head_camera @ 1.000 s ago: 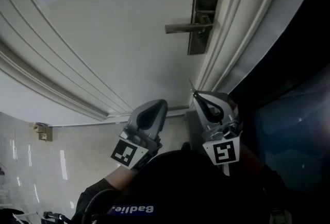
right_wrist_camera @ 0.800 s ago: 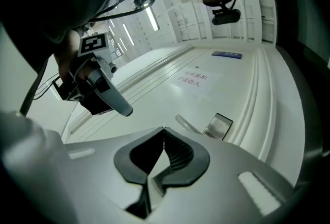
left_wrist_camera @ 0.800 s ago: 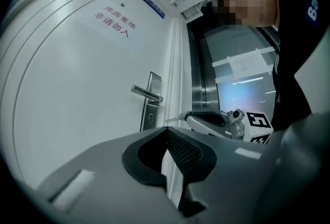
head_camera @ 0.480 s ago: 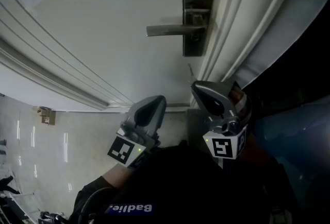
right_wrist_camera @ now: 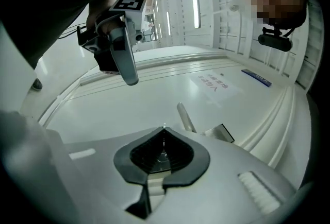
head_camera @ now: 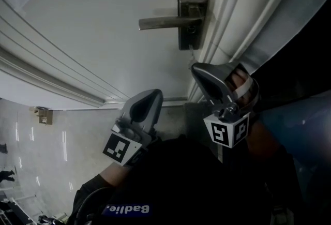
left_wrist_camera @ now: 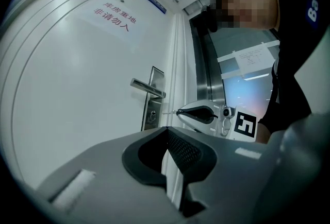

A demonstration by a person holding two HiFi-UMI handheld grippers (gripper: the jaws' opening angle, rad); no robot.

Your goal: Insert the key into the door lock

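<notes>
Head view puts the right claw [head_camera: 195, 67] just below the lock plate [head_camera: 187, 32]. Its jaws are pinched tight on the key [left_wrist_camera: 168, 112], whose thin blade pokes out toward the plate under the handle [head_camera: 163, 23]. The tip sits near the plate and, by my reading, is not yet in the keyhole [left_wrist_camera: 151, 115]. The left claw [head_camera: 157, 92] hangs lower beside the door [head_camera: 103, 27], jaws together on nothing.

The main risk is a miss. If the blade meets the plate off the keyhole, or is turned wrong for the slot, pushing on could skid it across the metal or twist it between the pads. So little of the key is gripped that it could then slip out and drop.
</notes>
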